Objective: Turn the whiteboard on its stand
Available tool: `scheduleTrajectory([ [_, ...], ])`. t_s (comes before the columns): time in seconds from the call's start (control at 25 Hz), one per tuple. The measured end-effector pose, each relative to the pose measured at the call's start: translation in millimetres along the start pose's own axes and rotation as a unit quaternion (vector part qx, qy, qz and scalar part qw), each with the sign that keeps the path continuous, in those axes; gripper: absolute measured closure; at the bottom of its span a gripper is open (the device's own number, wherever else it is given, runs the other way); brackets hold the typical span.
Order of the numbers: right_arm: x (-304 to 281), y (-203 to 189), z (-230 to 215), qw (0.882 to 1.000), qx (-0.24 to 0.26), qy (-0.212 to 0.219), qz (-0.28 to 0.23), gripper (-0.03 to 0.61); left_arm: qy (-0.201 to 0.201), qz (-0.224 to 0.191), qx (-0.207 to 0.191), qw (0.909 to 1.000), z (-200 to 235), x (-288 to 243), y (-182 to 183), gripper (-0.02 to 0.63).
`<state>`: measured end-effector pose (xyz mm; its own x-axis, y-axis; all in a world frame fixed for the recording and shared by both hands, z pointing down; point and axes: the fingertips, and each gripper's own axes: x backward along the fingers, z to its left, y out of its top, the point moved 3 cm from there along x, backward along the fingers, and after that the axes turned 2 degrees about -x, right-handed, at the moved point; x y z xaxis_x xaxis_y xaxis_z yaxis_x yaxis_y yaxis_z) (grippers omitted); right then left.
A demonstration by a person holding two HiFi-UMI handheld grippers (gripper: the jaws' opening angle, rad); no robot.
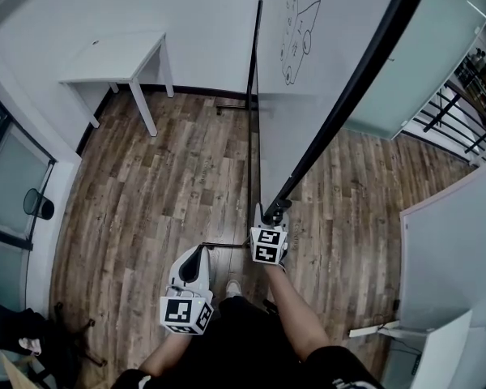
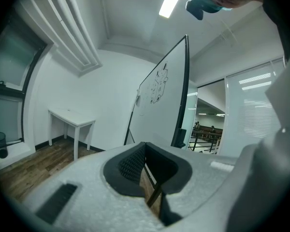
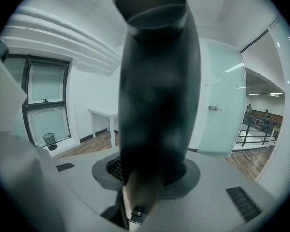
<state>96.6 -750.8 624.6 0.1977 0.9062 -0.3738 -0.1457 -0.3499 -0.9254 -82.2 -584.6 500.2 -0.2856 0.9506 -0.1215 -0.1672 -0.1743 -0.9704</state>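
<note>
A dark bin (image 1: pixel 38 204) stands by the window wall, well off to the left of the left tongs (image 1: pixel 196 259); what is in it cannot be made out. The right tongs (image 1: pixel 272 214) are clamped on the whiteboard (image 1: pixel 308 120) at the low end of its black edge, which fills the gap between the pads. The whiteboard rises up and away from those tongs, seen nearly edge-on, and the post of its stand (image 1: pixel 252 136) is just to their left. The left tongs hold nothing. Their jaws stand partly apart, with only the floor (image 1: pixel 146 217) and a stand foot showing through the gap. They hang nearer the body and to the left of the right tongs, clear of the whiteboard. The right forearm (image 1: pixel 296 314) reaches forward to the whiteboard, and the left arm (image 1: pixel 158 361) is drawn in close. A white table (image 1: pixel 113 59) sits far ahead and left of both tongs.
</note>
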Motion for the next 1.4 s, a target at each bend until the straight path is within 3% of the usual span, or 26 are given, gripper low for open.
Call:
scheduleTrajectory([
  [0.88, 66, -28, 80, 1.0, -0.022, 0.009, -0.02, 0.433, 0.022, -0.032, -0.018, 0.9991, 0, 120, -4, 0.598],
  [1.4, 149, -57, 119, 0.999, -0.022, 0.005, -0.036, 0.433, 0.046, -0.038, -0.017, 0.9981, -2, 238, -26, 0.598],
])
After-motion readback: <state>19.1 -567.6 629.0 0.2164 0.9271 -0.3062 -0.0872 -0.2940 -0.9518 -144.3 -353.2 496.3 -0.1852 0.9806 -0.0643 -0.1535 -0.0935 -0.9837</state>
